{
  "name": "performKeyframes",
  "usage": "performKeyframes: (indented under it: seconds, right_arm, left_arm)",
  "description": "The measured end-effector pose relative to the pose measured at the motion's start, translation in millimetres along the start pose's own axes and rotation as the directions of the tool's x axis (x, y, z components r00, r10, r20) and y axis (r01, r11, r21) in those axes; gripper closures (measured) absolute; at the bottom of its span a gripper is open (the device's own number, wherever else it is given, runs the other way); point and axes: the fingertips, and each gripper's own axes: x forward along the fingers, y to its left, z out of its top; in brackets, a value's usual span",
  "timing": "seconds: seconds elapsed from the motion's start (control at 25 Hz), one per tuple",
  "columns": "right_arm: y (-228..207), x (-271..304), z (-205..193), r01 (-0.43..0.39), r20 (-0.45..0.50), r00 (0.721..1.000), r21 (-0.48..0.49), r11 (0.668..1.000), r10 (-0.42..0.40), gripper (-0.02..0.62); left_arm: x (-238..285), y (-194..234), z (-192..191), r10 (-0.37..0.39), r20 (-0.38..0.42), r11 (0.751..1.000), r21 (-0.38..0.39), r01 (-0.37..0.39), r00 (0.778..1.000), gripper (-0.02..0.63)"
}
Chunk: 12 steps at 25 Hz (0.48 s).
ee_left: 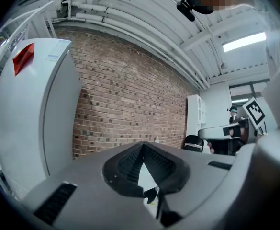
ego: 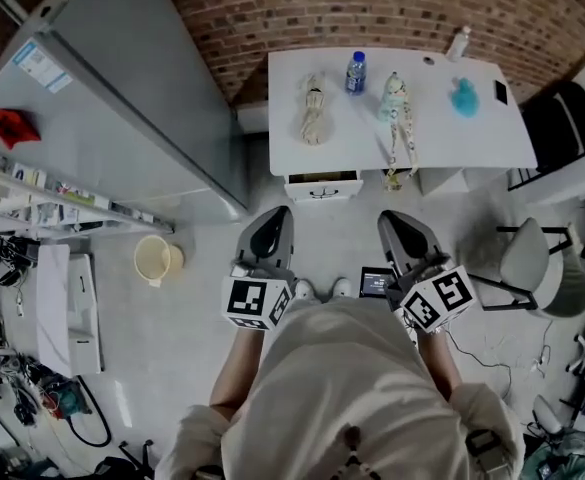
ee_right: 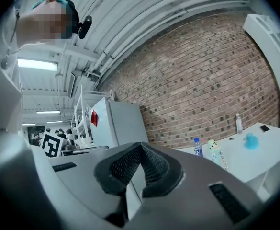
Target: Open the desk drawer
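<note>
Nearest is the person, seen from above in a light shirt [ego: 347, 388], with one gripper in each hand, both held level and pointing toward the desk. The left gripper [ego: 275, 218] has its jaws closed together and nothing is between them. The right gripper [ego: 395, 222] is closed and empty in the same way. On the floor to the left stands a pale bucket [ego: 154, 260], and to the right a grey chair [ego: 527, 258].

Farther on, well apart from both grippers, the drawer [ego: 322, 189] shows under the near edge of the white desk [ego: 482, 138], at its left part, with a dark handle on its front. I cannot tell whether it is pulled out a little.

On the desk lie a beige doll [ego: 313, 108] and a pale green doll [ego: 397, 108], with a water bottle [ego: 356, 72] between them and a blue thing [ego: 463, 98] to the right. A white fridge [ego: 122, 98] stands at the left, and the brick wall [ego: 372, 8] is farthest.
</note>
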Motion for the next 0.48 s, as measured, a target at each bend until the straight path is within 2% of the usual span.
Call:
performKeyframes:
  seconds: [0.16,0.48]
  right_arm:
    - [12,5,0,-0.025,-0.005,1.0,-0.004,1.0,0.025,0.569]
    - [8,10,-5,-0.028,-0.03,0.999,0.009,1.0,0.028,0.57]
  left_arm:
    - [-2,-5,13,0.002,0.03,1.0,0.015,-0.003,1.0,0.6]
    - [6,-7,-1,-0.009,-0.006,1.0,-0.011,0.009,1.0,0.6]
